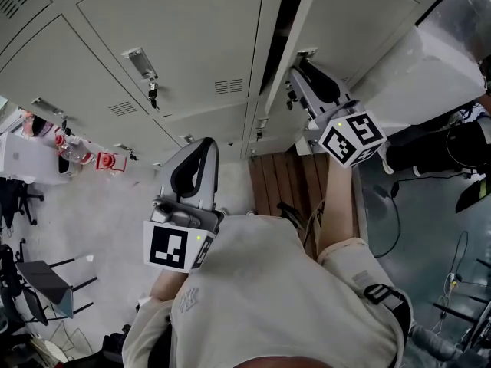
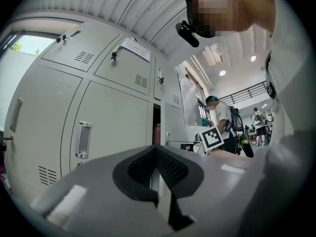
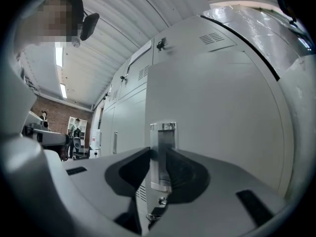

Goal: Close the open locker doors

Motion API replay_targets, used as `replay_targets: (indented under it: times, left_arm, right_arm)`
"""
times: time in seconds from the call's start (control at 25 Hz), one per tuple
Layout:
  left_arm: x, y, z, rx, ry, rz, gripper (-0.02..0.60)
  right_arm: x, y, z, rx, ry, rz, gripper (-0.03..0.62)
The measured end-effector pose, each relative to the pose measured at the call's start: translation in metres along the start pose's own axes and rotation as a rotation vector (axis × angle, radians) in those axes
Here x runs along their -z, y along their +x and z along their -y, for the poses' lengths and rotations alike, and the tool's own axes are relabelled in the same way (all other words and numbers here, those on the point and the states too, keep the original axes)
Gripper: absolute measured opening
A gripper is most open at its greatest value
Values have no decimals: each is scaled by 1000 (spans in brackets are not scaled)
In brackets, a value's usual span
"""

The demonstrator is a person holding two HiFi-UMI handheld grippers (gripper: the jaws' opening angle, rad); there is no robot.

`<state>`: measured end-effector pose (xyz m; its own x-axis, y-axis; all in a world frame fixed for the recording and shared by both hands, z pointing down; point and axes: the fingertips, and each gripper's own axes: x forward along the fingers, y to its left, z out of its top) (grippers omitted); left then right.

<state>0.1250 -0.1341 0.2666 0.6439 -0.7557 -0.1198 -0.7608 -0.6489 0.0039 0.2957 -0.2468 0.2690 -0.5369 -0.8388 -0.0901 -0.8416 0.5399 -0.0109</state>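
Note:
A bank of pale grey lockers (image 1: 176, 29) fills the upper head view. One locker door (image 1: 360, 14) stands ajar beside a dark gap (image 1: 280, 29). My right gripper (image 1: 301, 69) is at that door's free edge, just below its chrome handle (image 1: 305, 53). In the right gripper view the door (image 3: 217, 107) fills the right side, and its handle (image 3: 163, 147) and edge show in the gap of my right gripper (image 3: 158, 154), whose jaws stand apart. My left gripper (image 1: 205, 142) hangs lower left, away from the lockers, fingertips together and empty. The left gripper (image 2: 156, 152) faces the open gap (image 2: 156, 127).
Keys (image 1: 153, 90) hang from a closed locker's lock. A wooden slatted platform (image 1: 280, 182) lies at the lockers' foot. Chairs (image 1: 46, 282) stand at the left and cables (image 1: 460, 259) trail over the floor at the right. People (image 2: 222, 122) stand in the hall beyond.

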Motion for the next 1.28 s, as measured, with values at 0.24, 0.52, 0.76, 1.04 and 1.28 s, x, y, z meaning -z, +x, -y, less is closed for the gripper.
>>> replay_targets:
  times: [0.24, 0.52, 0.76, 1.04, 1.28]
  left_arm:
    - [1, 2, -7, -17, 1, -3, 2]
    - [3, 4, -12, -28, 2, -11, 2]
    - [6, 4, -14, -35, -12, -35, 2]
    - [3, 6, -19, -38, -9, -13, 2]
    - [3, 4, -21, -37, -13, -6, 2]
  right_arm:
    - [4, 15, 8, 6, -24, -26, 81]
    - [4, 25, 19, 18, -26, -20, 81]
    - [8, 33, 24, 20, -23, -30, 81]
    - [11, 37, 30, 34, -39, -42, 81]
    - [12, 37, 31, 45, -42, -43, 81]
